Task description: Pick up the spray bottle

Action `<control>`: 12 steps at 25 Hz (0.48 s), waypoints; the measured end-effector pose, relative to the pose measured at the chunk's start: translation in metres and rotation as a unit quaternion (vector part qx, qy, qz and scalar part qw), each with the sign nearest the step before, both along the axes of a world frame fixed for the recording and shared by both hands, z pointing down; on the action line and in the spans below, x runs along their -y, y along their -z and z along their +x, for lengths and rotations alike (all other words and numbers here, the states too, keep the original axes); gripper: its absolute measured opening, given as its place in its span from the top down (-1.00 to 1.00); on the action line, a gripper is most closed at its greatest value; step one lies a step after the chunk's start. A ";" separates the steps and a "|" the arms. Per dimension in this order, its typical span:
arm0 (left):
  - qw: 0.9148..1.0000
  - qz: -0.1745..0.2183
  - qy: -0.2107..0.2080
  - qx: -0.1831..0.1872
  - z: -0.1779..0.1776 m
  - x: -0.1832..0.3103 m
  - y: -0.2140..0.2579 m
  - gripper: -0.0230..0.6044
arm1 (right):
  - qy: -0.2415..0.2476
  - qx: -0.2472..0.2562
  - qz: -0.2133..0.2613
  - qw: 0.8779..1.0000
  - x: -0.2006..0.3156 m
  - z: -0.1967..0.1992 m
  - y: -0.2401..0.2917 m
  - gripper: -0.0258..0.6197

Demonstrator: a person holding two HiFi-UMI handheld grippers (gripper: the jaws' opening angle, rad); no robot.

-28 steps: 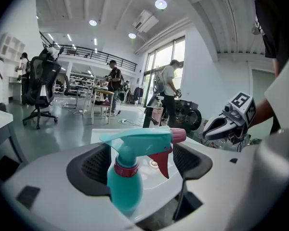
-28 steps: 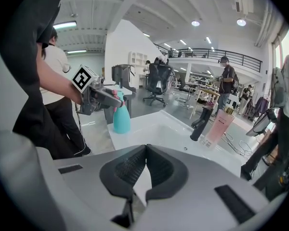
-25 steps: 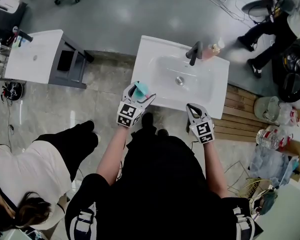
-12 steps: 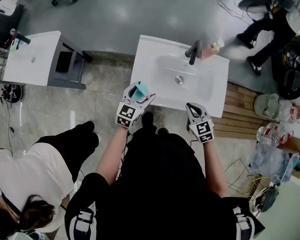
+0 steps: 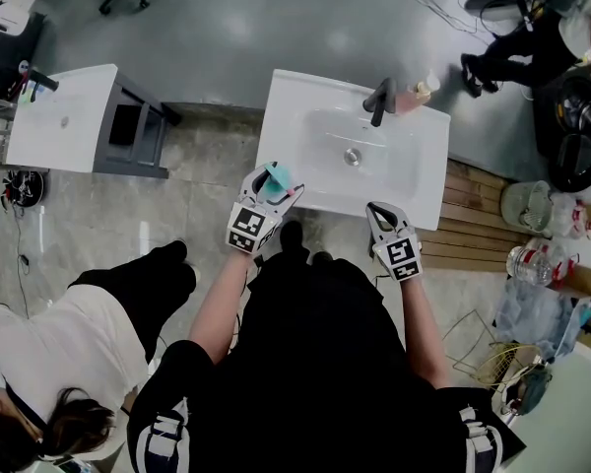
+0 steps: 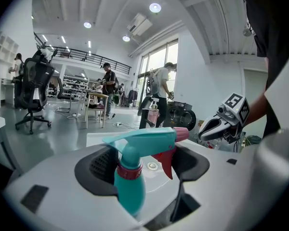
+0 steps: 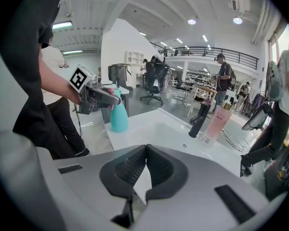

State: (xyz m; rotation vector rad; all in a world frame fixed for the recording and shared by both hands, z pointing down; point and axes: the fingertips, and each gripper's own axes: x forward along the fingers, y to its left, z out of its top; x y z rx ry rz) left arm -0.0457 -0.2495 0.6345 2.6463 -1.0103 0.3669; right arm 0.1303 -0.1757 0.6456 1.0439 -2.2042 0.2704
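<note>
A teal spray bottle (image 5: 278, 177) with a pink nozzle and trigger stands upright on the front left corner of the white sink (image 5: 295, 97). My left gripper (image 5: 273, 181) is open around it. Its jaws have just been closing a little. In the left gripper view the spray bottle (image 6: 130, 177) stands between the pads, close to the left one, with a gap at the right one. My right gripper (image 5: 379, 213) hangs at the sink's front edge, shut and empty. In the right gripper view its tips (image 7: 145, 150) meet, and the bottle (image 7: 119, 117) shows at the left.
A black faucet (image 5: 382, 101) and a pink bottle (image 5: 414, 95) stand at the sink's back right. A second white sink unit (image 5: 59, 116) is at the left. A person (image 5: 69, 353) crouches at lower left. Wooden slats (image 5: 478, 225) and bags (image 5: 542, 264) lie at the right.
Both grippers and the spray bottle stay where they were. The person at lower left has shifted slightly.
</note>
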 end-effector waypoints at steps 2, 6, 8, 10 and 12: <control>1.000 0.000 0.000 -0.001 -0.002 0.001 0.000 -0.17 | 0.000 0.000 0.001 1.000 0.001 -0.001 0.000 0.87; 1.000 0.001 0.000 -0.004 -0.004 0.001 0.001 -0.16 | 0.002 0.000 0.005 1.000 0.003 -0.003 0.002 0.87; 1.000 0.002 0.000 -0.005 -0.004 0.001 0.003 -0.16 | 0.003 -0.001 0.005 1.000 0.002 -0.004 0.003 0.87; 1.000 0.003 0.000 -0.006 -0.005 0.000 0.004 -0.16 | 0.002 -0.001 0.006 1.000 0.001 -0.005 0.002 0.87; 1.000 0.005 0.001 -0.008 -0.007 -0.001 0.006 -0.16 | 0.003 -0.001 0.007 1.000 0.000 -0.007 0.003 0.87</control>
